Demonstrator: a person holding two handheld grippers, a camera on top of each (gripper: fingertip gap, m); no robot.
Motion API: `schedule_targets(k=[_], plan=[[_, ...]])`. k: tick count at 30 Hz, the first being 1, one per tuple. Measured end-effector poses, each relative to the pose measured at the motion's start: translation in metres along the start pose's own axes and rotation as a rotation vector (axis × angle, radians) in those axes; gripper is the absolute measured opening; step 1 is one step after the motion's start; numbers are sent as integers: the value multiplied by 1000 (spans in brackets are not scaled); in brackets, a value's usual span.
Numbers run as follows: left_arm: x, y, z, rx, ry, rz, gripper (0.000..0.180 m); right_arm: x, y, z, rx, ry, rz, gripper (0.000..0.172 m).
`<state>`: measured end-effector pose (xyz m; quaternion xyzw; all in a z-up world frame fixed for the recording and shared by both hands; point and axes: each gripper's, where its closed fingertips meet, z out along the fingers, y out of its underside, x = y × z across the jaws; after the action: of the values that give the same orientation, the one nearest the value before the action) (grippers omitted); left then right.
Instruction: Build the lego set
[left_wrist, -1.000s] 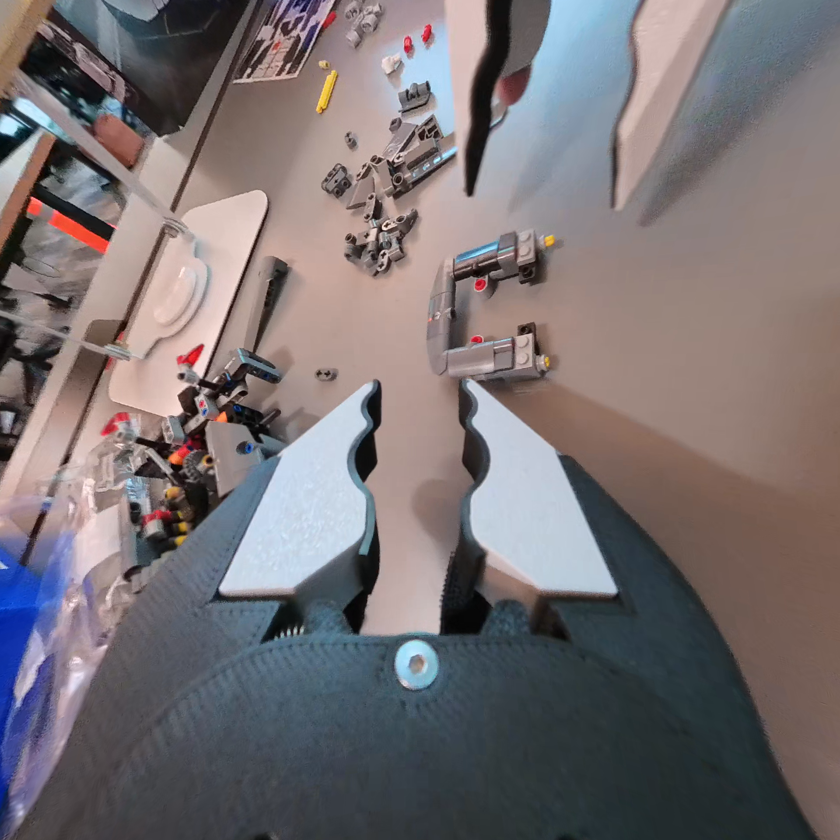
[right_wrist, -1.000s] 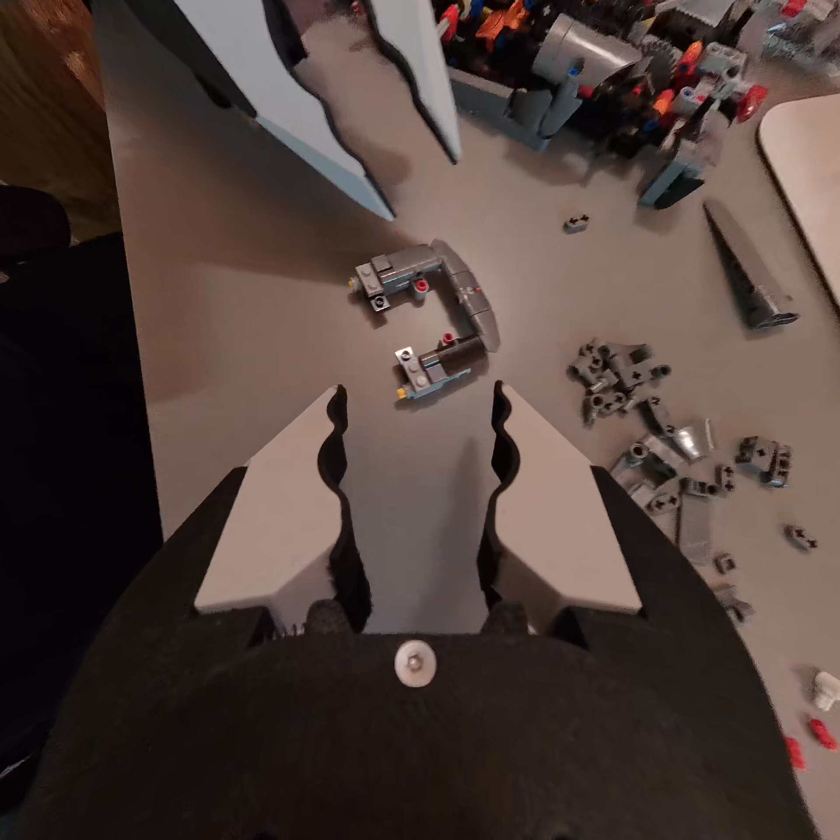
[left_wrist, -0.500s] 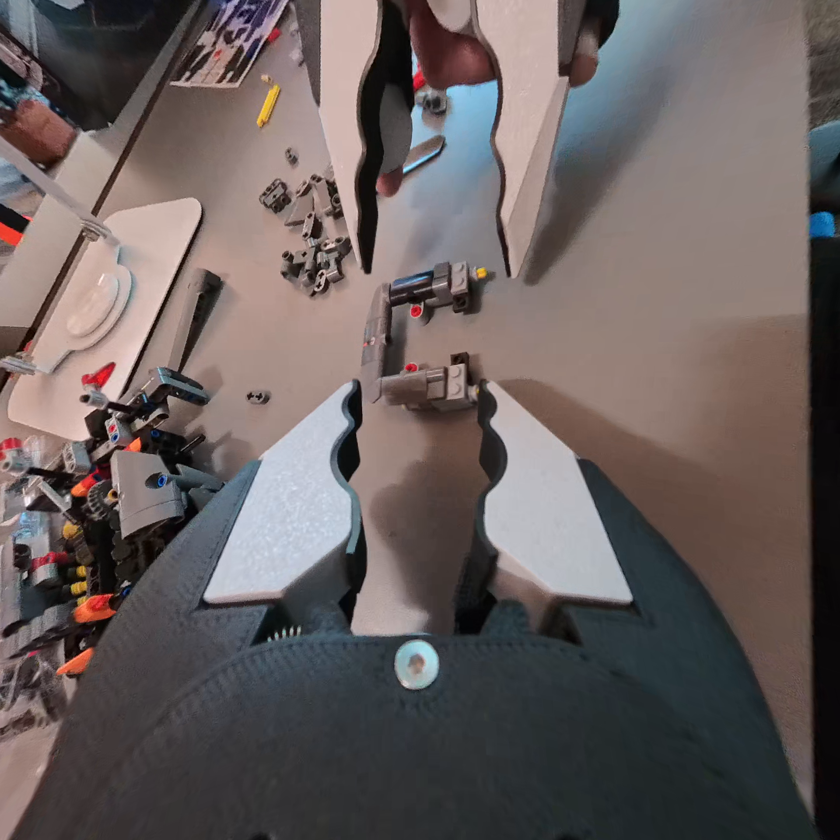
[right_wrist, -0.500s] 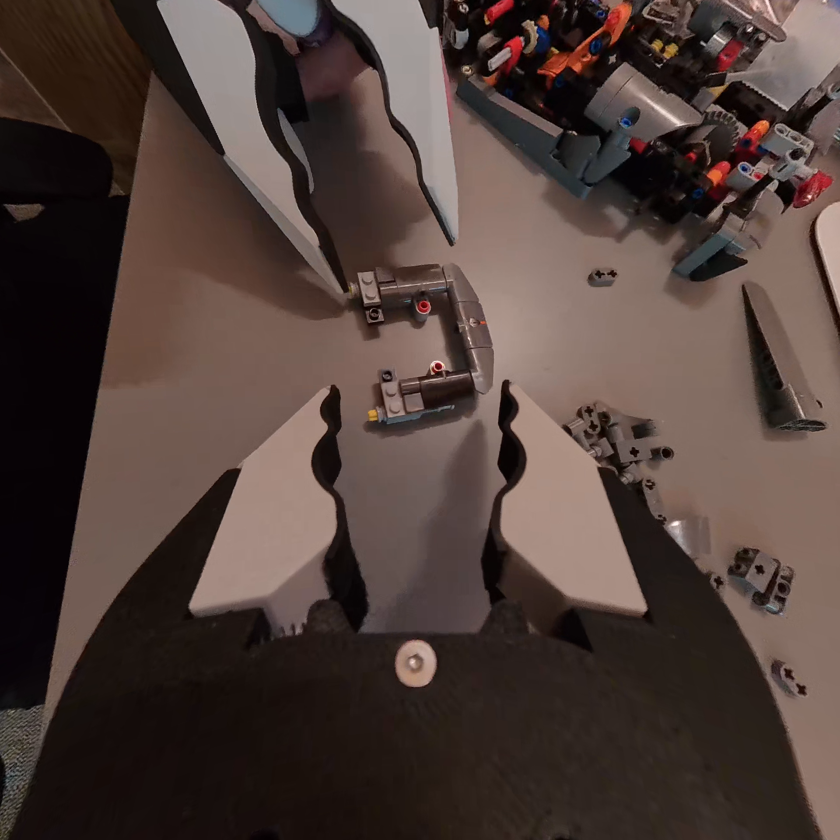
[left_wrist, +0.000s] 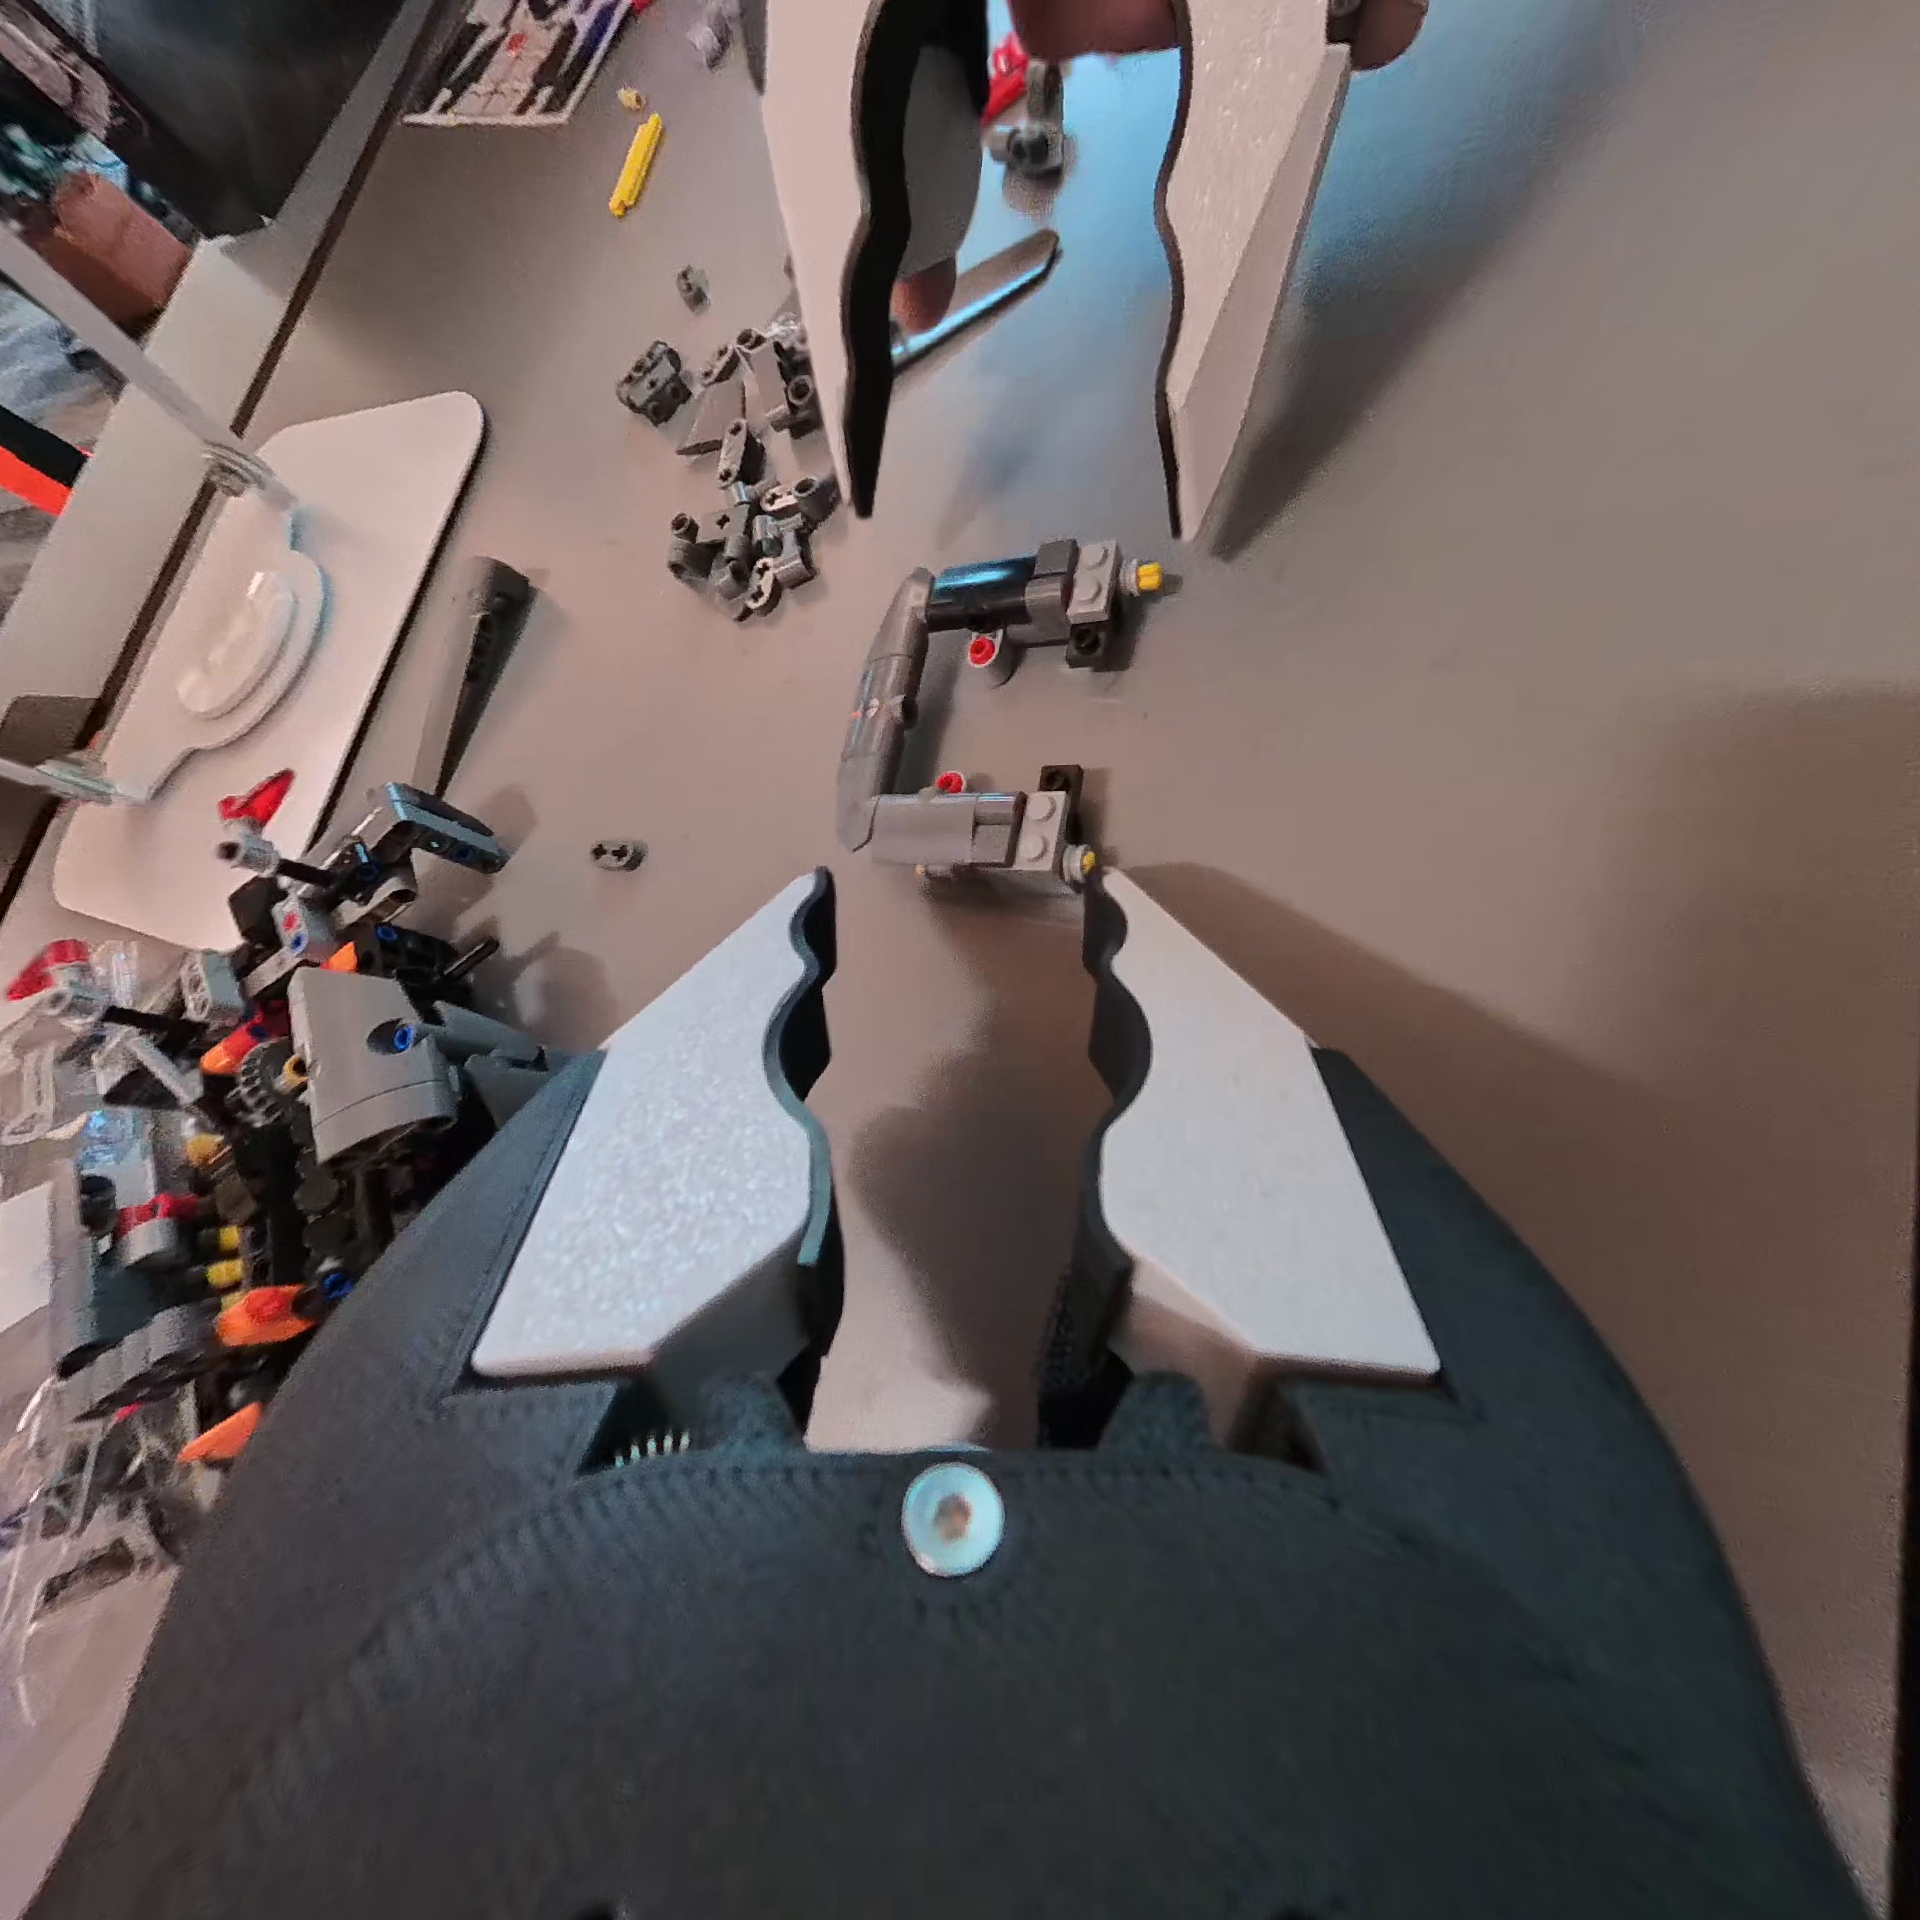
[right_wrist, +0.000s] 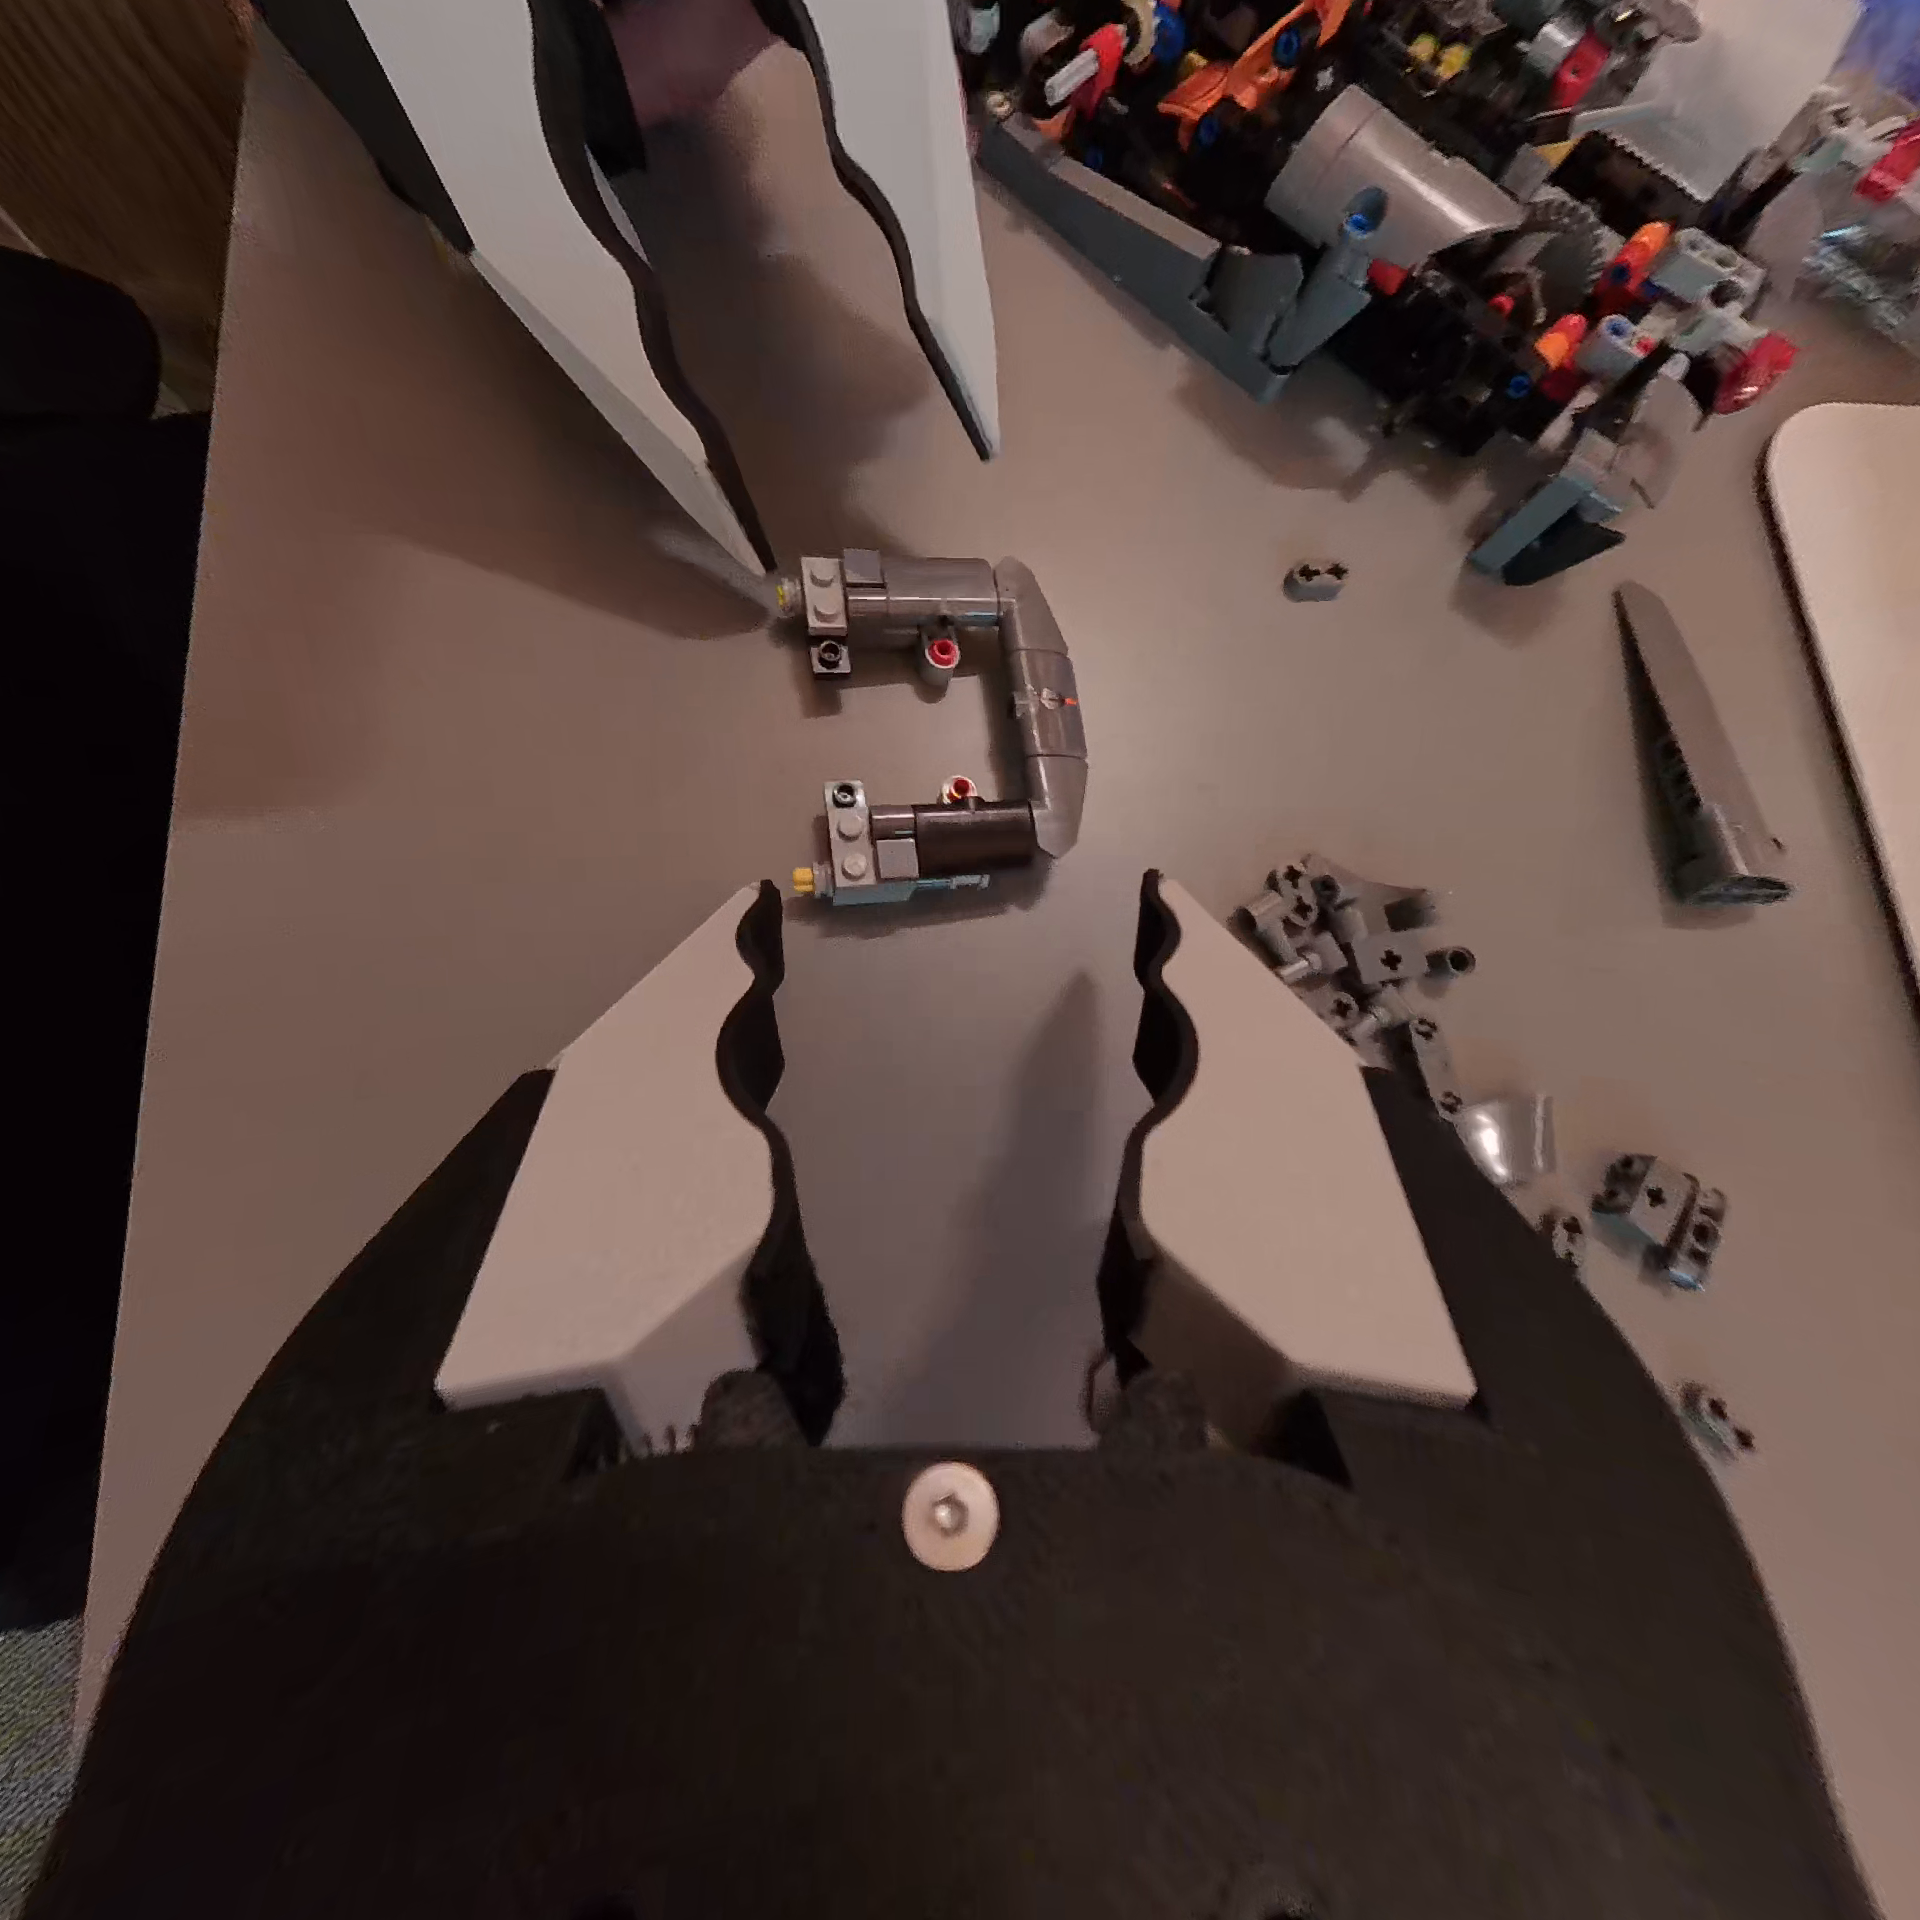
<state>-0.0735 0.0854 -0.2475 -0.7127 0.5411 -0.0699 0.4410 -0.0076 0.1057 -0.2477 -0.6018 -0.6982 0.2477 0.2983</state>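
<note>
Left wrist view: the left gripper (left_wrist: 956, 883) stands open and empty over the grey table (left_wrist: 1507, 935), its tips just short of the C-shaped grey brick assembly (left_wrist: 883, 707); one tip perhaps touches its yellow pin.

Right wrist view: the right gripper (right_wrist: 951, 894), jaws wide and bare, faces the assembly's other arm near the table's left edge; loose grey connectors (right_wrist: 1340, 956) lie beside it.

A grey C-shaped brick piece (left_wrist: 940, 717) lies just ahead of the jaws (loose grey connectors (left_wrist: 743, 520) farther left) on the counter (left_wrist: 1507, 831).
</note>
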Motion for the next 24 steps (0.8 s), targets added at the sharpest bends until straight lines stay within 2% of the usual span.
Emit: schedule_targets(k=[6, 11, 15, 17, 21, 24], plan=[[-8, 1, -21, 24, -53, 10, 46, 3, 2, -26, 35, 80, 0, 65], [-10, 10, -31, 20, -110, 11, 43, 5, 2, -54, 81, 218, -22, 67], [-10, 7, -39, 62, -155, -24, 56, 1, 0, -72, 164, 312, 3, 71], [-6, 9, -40, 61, -166, -23, 63, -3, 3, -76, 187, 350, 12, 73], [0, 17, -41, 26, -210, 21, 65, -2, 12, -80, 194, 502, -22, 71], [3, 23, -42, -18, -252, 76, 63, -10, 17, -74, 164, 528, -45, 71]])
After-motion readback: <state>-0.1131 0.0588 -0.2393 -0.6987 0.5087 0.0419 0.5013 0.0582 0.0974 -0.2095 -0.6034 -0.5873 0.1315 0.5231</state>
